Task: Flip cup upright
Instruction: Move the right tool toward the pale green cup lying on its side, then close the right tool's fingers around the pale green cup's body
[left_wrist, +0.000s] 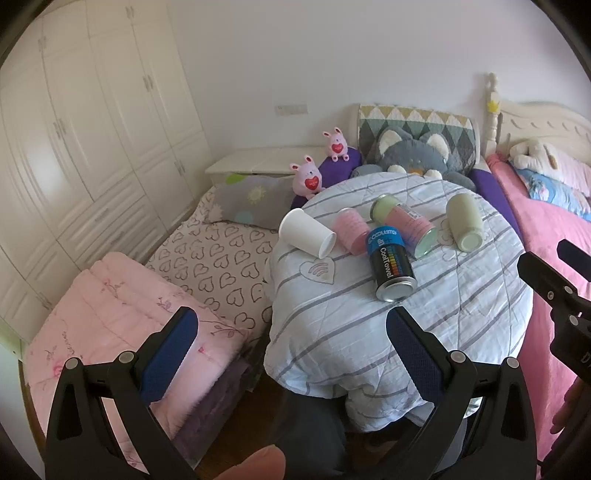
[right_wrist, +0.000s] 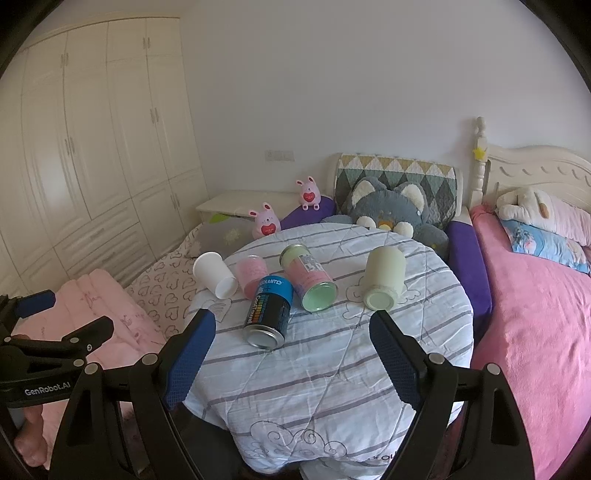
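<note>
A white paper cup (left_wrist: 306, 233) (right_wrist: 215, 275) lies on its side at the left edge of the round table (left_wrist: 424, 314) (right_wrist: 332, 369), mouth toward the bed. Beside it lie a pink cup (left_wrist: 351, 230) (right_wrist: 251, 275), a black and blue can (left_wrist: 389, 264) (right_wrist: 269, 314), a pink and green can (left_wrist: 406, 225) (right_wrist: 309, 282) and a pale green cup (left_wrist: 464, 221) (right_wrist: 382, 282). My left gripper (left_wrist: 291, 325) is open and empty, short of the table's near left edge. My right gripper (right_wrist: 291, 328) is open and empty over the table's near side, and shows at the right in the left wrist view (left_wrist: 554, 273).
The table wears a striped white cloth. A small bed with a heart-print sheet (left_wrist: 218, 266) and folded pink quilt (left_wrist: 122, 317) lies left. A pink bed (right_wrist: 535, 332) lies right. Plush toys (right_wrist: 388, 210) and a wardrobe (right_wrist: 92, 147) stand behind.
</note>
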